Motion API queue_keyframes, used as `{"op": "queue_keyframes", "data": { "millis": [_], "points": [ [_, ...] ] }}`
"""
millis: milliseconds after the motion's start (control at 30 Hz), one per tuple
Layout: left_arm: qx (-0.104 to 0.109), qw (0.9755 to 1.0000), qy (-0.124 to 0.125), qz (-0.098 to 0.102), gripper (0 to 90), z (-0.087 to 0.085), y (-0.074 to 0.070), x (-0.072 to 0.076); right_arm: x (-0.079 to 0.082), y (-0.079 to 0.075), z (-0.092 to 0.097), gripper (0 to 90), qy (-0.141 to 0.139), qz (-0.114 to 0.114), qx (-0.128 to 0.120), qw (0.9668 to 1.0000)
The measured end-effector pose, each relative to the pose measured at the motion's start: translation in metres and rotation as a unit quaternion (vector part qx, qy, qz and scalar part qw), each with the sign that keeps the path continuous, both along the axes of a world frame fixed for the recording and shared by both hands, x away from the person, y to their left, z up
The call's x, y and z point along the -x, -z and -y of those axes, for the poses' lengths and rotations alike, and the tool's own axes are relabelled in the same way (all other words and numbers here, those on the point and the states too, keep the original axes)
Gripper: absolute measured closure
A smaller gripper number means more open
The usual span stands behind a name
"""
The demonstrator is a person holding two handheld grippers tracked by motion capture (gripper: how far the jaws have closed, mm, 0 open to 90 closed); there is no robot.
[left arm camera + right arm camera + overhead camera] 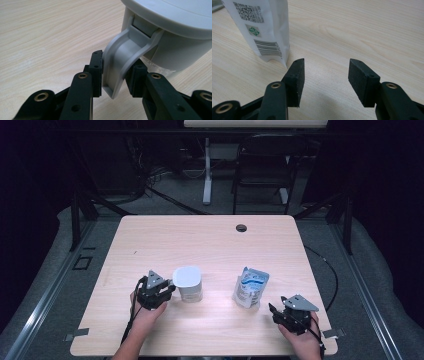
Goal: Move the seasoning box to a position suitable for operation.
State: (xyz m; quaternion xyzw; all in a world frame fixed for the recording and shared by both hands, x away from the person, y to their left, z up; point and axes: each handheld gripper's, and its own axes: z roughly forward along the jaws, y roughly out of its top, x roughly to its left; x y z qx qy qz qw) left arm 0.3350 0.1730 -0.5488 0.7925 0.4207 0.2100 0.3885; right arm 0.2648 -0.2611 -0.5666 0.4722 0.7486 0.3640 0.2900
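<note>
Hidden: in the left gripper view the jug point(175, 32) is cut off at the top and right edge, so its lid and far side cannot be seen; its base is behind the handle and the jaws.
Hard to see: in the high view the handle is covered by the left gripper point(170, 287); the pouch point(250, 287) print is too small to read there.
Cut off: in the right gripper view the pouch point(262, 27) is cut at the top and the left edge.
Jug: pale grey, round, with a flat lid; it stands upright on the worktop point(210, 245), left of the middle, near the front edge.
Handle: the handle point(120, 65) is a grey curved strap, hinged under the lid rim, hanging down between the jaws.
Left gripper: jaws half closed around the handle; the left pad touches it, the right pad seems just behind it, a firm grip I cannot tell.
Pouch: white with blue print, a barcode and a QR code; it stands upright, well apart from the jug.
Right gripper: the right gripper point(325, 80) has its jaws wide with bare worktop between them, just beside the pouch.
</note>
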Motion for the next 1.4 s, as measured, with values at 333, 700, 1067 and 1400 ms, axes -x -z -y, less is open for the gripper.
{"op": "queue_keyframes", "data": {
  "millis": [333,700,1067,1400],
  "points": [
    [-0.01,0.9999,0.001,0.006,70.6,0.004,0.0,0.02,0.002,-0.003,-0.003,47.3,-0.005,0.003,0.005,1.0],
    [-0.004,0.9997,0.02,0.014,71.0,0.0,0.002,0.033,0.006,-0.007,-0.009,49.4,-0.013,0.014,0.002,0.9998],
    [-0.007,0.998,0.061,0.013,71.1,0.011,0.001,0.043,0.016,-0.016,-0.019,57.3,-0.059,0.044,0.001,0.9973],
    [-0.007,0.9954,0.095,0.01,71.0,0.022,0.001,0.054,0.023,-0.022,-0.025,55.9,-0.075,0.033,-0.001,0.9967]
  ]
}}
